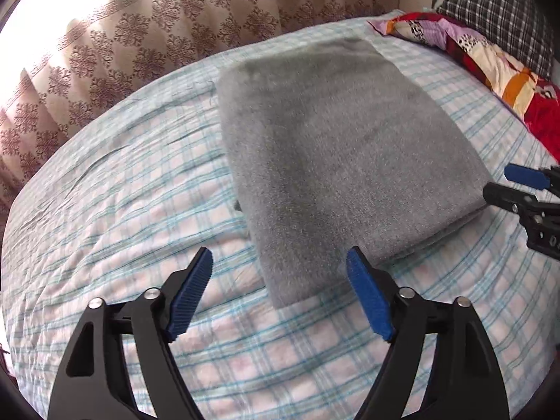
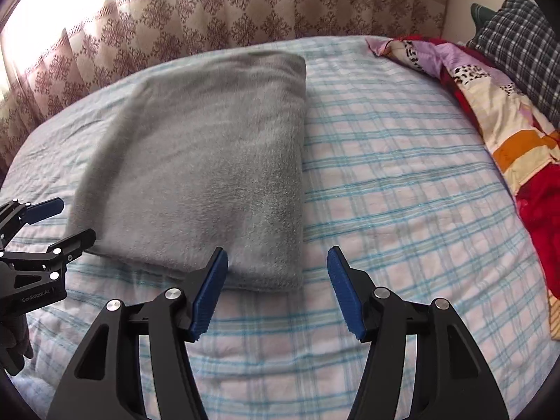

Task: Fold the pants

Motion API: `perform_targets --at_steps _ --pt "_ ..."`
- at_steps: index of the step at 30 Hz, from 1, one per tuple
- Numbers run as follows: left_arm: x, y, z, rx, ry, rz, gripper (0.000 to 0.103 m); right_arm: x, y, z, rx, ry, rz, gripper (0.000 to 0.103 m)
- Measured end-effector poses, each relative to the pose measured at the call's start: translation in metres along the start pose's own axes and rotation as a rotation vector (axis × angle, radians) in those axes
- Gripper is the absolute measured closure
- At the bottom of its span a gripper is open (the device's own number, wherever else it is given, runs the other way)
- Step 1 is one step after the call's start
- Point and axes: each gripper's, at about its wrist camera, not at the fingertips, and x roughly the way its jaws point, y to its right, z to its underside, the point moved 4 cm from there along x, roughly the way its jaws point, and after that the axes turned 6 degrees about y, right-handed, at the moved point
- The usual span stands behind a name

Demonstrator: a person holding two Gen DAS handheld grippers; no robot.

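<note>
Grey folded pants [image 1: 336,161], one, between two grippers, left [image 1: 280,280] and right [image 2: 278,273], fingers apart, empty.

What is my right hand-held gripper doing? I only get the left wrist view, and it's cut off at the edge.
Observer: The right hand-held gripper is open, nothing between its pads.
Operator: Where are the pants from there?
Observer: The near right corner of the folded grey pants shows in the gap between its fingers, ungripped.
Operator: And my left one, from the side?
Observer: The left hand-held gripper stands open beside the pants' near left corner, with a dark glove behind it.
</note>
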Motion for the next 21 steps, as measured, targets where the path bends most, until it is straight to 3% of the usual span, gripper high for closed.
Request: perform_targets --at_steps 4,9,14,21 --pt "-0.030 0.000 -0.004 -0.036 0.042 -0.044 0.010 -0.031 -0.007 0.001 -0.001 0.056 -0.022 0.024" --pt "-0.065 0.002 -0.012 -0.064 0.116 -0.066 0.005 -0.071 -0.012 -0.006 0.014 0.158 -0.036 0.010" --pt "-0.096 0.001 -0.018 -0.098 0.178 -0.082 0.003 -0.089 -0.007 -0.015 0.051 0.233 -0.003 0.008" --pt "-0.122 -0.002 -0.023 -0.126 0.229 -0.111 0.003 -0.091 -0.008 -0.014 0.030 0.258 0.011 0.008"
